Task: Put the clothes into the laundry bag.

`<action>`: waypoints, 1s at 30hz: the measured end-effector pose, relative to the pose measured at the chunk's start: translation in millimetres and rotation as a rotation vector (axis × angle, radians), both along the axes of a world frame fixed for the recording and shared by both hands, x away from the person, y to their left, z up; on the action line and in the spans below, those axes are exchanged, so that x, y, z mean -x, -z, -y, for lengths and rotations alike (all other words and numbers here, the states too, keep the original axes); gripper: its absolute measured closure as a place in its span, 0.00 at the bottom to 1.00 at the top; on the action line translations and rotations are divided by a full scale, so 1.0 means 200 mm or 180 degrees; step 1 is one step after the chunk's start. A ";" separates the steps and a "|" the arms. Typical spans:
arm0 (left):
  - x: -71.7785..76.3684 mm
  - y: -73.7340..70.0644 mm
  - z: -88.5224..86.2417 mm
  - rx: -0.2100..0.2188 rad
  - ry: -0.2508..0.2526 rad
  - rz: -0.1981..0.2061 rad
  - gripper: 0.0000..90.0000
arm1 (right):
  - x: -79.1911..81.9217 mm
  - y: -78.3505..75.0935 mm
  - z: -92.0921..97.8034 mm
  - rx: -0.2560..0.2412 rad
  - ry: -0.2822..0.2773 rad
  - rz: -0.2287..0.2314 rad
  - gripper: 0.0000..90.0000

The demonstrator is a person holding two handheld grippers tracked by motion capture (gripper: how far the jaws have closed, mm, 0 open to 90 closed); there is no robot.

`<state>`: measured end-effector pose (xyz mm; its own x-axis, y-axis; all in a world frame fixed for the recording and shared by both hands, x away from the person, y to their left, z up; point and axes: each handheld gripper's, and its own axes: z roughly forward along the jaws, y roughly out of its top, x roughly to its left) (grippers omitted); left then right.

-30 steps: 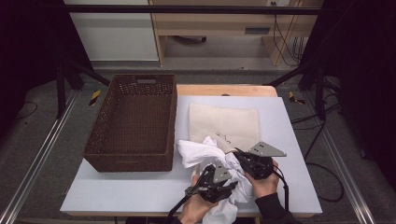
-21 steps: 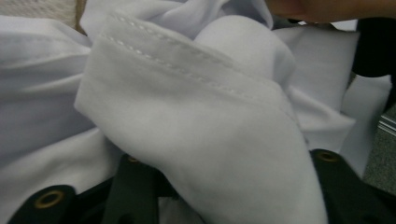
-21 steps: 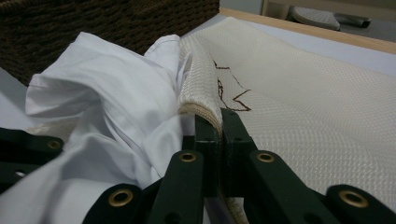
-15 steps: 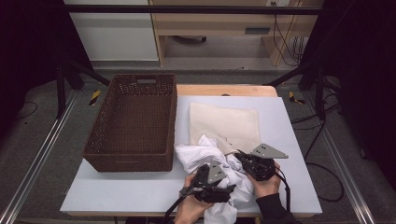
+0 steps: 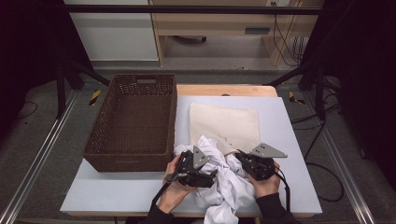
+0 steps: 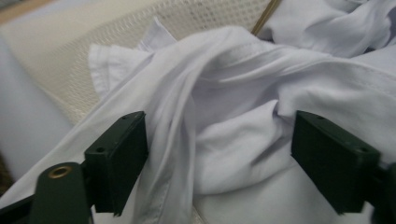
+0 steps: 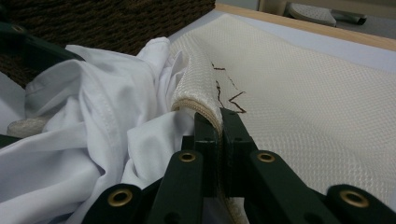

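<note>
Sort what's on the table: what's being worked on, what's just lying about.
In hand:
white shirt, between the open left gripper
cream mesh bag, its edge pinched by the right gripper

Lying about:
brown wicker basket

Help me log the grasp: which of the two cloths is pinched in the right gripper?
The cream mesh cloth: its raised edge sits between the right gripper's shut jaws. The crumpled white shirt lies beside them, unpinched.

shirt (image 5: 224, 179): I see plain white
mesh bag (image 5: 226, 123): I see cream, fine grid weave, dark brown zigzag marks
basket (image 5: 133, 119): dark brown wicker
table (image 5: 289, 130): pale grey-blue
</note>
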<state>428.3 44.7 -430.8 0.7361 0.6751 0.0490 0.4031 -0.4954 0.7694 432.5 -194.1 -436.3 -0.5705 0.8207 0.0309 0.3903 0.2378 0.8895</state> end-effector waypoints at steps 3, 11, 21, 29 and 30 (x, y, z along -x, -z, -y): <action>0.00 0.01 -0.02 0.0033 -0.0030 0.0030 0.44 | 0.00 0.00 0.00 0.0014 -0.0005 0.0011 0.96; 0.07 -0.11 -0.12 0.0371 0.0008 0.0116 0.96 | 0.00 0.00 0.00 -0.0005 0.0010 0.0007 0.97; 0.23 -0.05 0.08 0.0559 0.0550 -0.0032 0.96 | -0.01 0.00 0.00 -0.0028 0.0022 -0.0008 0.97; 0.14 0.14 0.28 0.0322 0.0438 -0.0207 0.96 | 0.00 0.00 -0.01 -0.0018 0.0003 -0.0025 0.97; 0.13 0.13 0.29 0.0317 0.0395 -0.0212 0.96 | 0.00 0.00 -0.01 -0.0032 -0.0004 -0.0011 0.97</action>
<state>403.2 -12.6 -457.2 0.8135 0.5780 -0.0652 0.3954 -0.4672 0.7908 432.8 -192.1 -436.8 -0.5715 0.8196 0.0411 0.3931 0.2294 0.8904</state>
